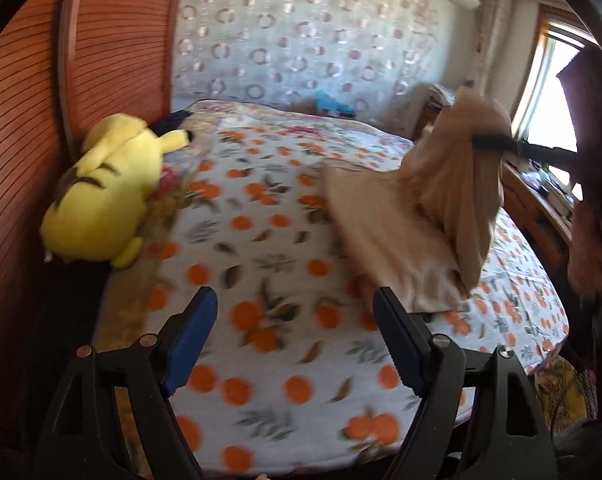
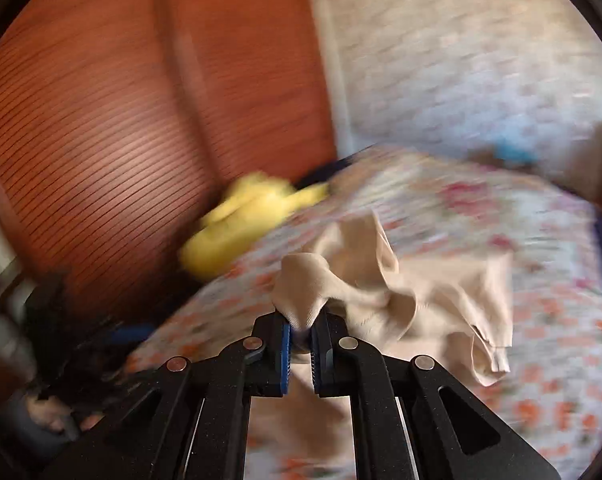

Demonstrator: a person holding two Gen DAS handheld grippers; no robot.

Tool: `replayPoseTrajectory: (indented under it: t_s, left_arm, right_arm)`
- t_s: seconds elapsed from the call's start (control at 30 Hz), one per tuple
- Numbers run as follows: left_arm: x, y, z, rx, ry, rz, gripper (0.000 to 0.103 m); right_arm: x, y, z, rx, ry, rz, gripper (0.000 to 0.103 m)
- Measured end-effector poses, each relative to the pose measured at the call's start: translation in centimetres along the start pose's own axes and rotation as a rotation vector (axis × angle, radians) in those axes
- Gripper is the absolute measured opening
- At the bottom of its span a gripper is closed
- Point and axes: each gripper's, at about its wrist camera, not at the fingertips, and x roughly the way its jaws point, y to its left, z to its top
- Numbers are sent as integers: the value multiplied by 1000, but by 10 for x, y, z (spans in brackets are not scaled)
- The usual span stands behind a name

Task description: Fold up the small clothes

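A beige garment (image 1: 433, 216) hangs over the right side of the bed, its lower part trailing on the orange-print bedsheet (image 1: 269, 240). My right gripper (image 1: 491, 143) pinches its upper edge, seen there as a dark bar reaching in from the right. In the right wrist view the same beige garment (image 2: 385, 280) bunches out of my right gripper (image 2: 300, 330), whose blue-padded jaws are shut on a fold of it. My left gripper (image 1: 295, 308) stands wide open low over the sheet, nothing between its fingers, the cloth just beyond its right finger (image 1: 397, 340).
A yellow plush toy (image 1: 109, 192) lies at the bed's left edge against a reddish wooden slatted wall (image 1: 29, 128). A patterned curtain (image 1: 301, 32) hangs behind the bed. A wooden desk (image 1: 541, 208) and bright window (image 1: 549, 92) stand at the right. A hand (image 2: 57, 416) shows low left.
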Motion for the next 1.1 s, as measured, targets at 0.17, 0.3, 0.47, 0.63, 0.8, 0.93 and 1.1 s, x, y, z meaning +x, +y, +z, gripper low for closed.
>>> replayPoseTrajectory:
  t_s: [0.17, 0.3, 0.47, 0.63, 0.8, 0.93, 1.1]
  left_arm:
    - [-4, 24, -9, -40, 3, 28, 80]
    - [1, 23, -5, -36, 5, 15, 80]
    - [4, -6, 13, 13, -15, -47, 80]
    - [7, -44, 37, 84, -51, -116, 80]
    - [41, -70, 50, 138, -3, -134, 80]
    - [65, -70, 49, 136, 51, -114, 80]
    - [75, -60, 44, 106, 79, -94, 80]
  right_arm:
    - [53, 21, -47, -3, 172, 72, 8]
    - [50, 10, -44, 23, 184, 73, 35]
    - [-4, -6, -36, 36, 78, 10, 53]
    - [-12, -65, -43, 87, 54, -179, 54]
    - [31, -122, -40, 221, 65, -143, 54]
    - [84, -155, -40, 333, 110, -76, 54]
    - [114, -165, -25, 375, 148, 3, 15]
